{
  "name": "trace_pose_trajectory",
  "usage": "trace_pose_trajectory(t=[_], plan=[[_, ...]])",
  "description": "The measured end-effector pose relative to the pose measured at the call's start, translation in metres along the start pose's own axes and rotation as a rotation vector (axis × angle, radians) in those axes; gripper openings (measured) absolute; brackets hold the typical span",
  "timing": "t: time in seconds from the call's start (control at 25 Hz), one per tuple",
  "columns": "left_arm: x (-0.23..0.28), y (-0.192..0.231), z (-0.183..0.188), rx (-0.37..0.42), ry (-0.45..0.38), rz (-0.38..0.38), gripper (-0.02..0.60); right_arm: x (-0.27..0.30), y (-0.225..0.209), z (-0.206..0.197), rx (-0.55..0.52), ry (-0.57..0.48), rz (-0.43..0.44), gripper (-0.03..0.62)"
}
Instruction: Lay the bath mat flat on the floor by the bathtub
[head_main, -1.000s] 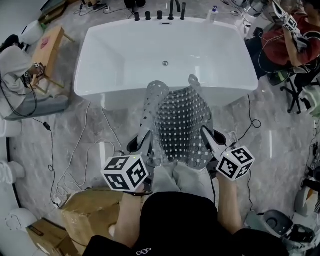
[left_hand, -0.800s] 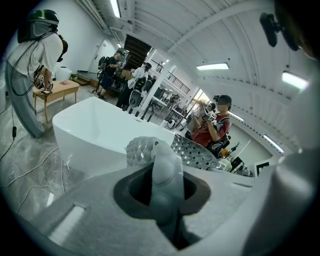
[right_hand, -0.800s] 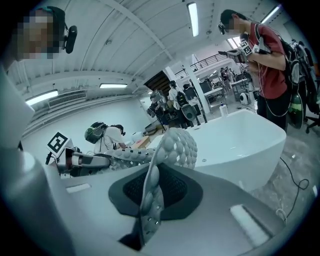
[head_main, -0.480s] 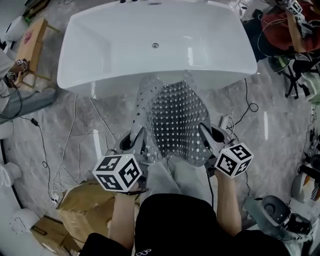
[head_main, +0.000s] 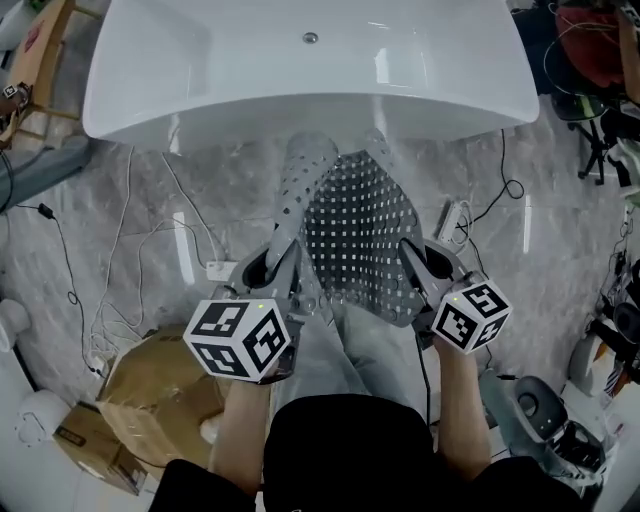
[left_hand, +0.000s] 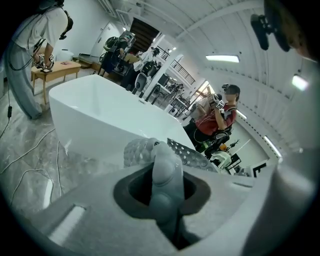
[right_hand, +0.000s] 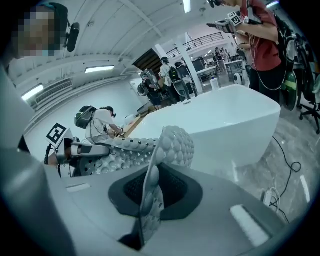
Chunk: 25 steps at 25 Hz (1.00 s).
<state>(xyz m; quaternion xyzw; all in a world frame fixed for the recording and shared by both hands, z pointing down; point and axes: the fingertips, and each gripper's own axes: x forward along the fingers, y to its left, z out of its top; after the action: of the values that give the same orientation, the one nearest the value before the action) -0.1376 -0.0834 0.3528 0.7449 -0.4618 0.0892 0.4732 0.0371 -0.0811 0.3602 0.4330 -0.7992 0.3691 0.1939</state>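
Both hands are low in front of the bathtub. The left claw is pinched narrow on the near-left corner of the bath mat, and the left gripper view shows a bunched grey fold squeezed between its jaws. The right claw is clamped just as tight on the near-right edge, with the studded sheet running thin and upright through its jaws. The mat is stretched between the two claws and held clear of the marble floor, not lying flat on it. Its perforated middle sags, its left strip curls up and over, and its far end reaches toward the tub's outer wall. Loose cables trail across the floor to the left, near a cardboard box.
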Motion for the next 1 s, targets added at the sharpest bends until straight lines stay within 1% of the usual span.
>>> trace_pose_trajectory(t=[0.2,0.4,0.6,0.76,0.84,1.0], plan=[[0.019,0.026,-0.024,-0.013,0.036,0.019,0.037,0.027,-0.018,-0.03,0.017,0.043,-0.008,0.023],[0.048,0.057,-0.042,-0.011,0.064,0.033,0.035,0.057,-0.046,-0.049,0.017,0.052,-0.013,0.023],[0.081,0.076,-0.048,0.03,0.086,0.031,0.035,0.084,-0.078,-0.068,0.033,0.045,-0.029,0.023],[0.103,0.093,-0.067,0.048,0.112,0.038,0.034,0.103,-0.097,-0.086,0.035,0.044,-0.034,0.023],[0.115,0.103,-0.076,0.041,0.124,0.036,0.032,0.115,-0.105,-0.091,0.035,0.047,-0.04,0.023],[0.145,0.131,-0.093,-0.01,0.149,0.027,0.031,0.144,-0.122,-0.107,0.035,0.062,-0.042,0.023]])
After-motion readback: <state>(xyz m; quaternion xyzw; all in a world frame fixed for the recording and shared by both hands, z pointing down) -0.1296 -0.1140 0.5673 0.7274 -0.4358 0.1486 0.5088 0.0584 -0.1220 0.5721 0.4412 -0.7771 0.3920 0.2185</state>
